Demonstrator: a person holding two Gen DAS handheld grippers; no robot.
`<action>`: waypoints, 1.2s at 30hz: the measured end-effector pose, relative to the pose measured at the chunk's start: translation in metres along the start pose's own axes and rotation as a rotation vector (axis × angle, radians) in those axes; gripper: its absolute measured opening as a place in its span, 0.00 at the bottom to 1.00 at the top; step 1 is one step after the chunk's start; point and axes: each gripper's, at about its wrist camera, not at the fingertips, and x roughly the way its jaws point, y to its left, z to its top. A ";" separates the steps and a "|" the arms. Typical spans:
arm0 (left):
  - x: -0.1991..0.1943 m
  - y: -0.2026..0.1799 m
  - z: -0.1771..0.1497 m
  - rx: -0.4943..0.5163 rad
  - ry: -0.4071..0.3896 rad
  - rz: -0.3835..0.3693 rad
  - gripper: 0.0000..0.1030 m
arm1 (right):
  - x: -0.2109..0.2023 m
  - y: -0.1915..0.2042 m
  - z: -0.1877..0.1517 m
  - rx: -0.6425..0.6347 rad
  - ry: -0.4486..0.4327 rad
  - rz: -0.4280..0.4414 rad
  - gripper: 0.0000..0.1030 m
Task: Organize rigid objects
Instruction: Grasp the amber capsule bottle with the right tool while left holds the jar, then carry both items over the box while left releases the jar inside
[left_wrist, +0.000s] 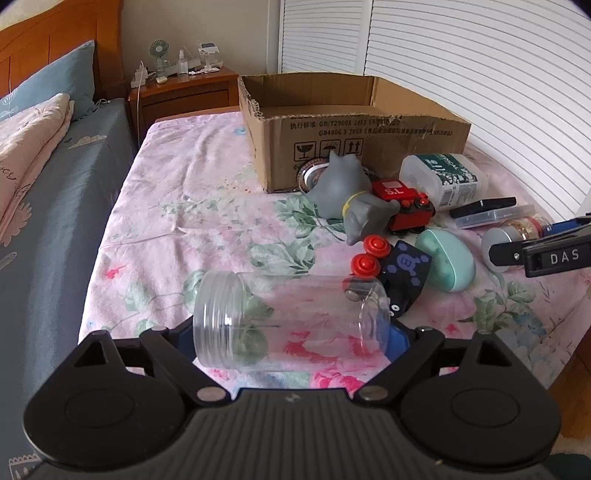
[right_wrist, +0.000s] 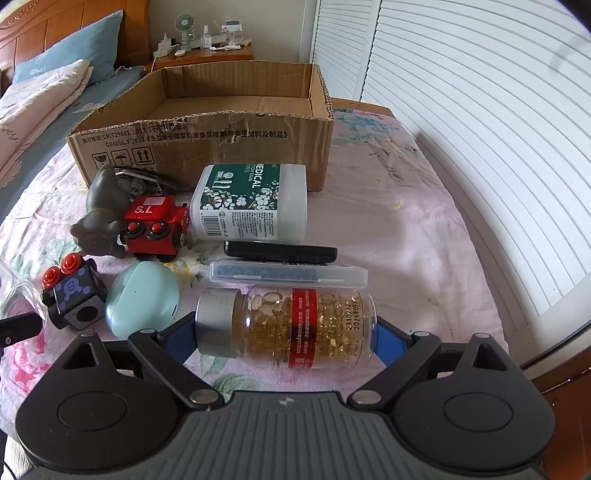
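In the left wrist view, a clear plastic jar (left_wrist: 291, 321) is seen lying on its side at lower centre, spanned end to end by the left gripper (left_wrist: 295, 332), whose blue pads are seated against its threaded mouth and its base: it is gripped. Above it, a cardboard box (left_wrist: 369, 147) is placed at upper centre on the floral sheet (left_wrist: 177, 221), with a grey toy figure (left_wrist: 347, 192) before it.

In the right wrist view, a capsule bottle (right_wrist: 291, 325) is laid sideways at lower centre between the pads of the right gripper (right_wrist: 284, 336); whether it is pressed cannot be told. A white medical bottle (right_wrist: 255, 203) is set against the box.
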 end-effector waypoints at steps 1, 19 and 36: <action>0.000 -0.001 0.000 0.002 0.004 0.007 0.89 | 0.000 0.000 0.000 0.001 -0.001 0.001 0.94; -0.014 0.005 0.028 0.036 0.027 -0.023 0.88 | -0.028 -0.013 0.005 -0.109 0.036 0.128 0.93; -0.017 -0.012 0.154 0.115 -0.041 -0.114 0.88 | -0.055 -0.032 0.085 -0.152 -0.093 0.241 0.93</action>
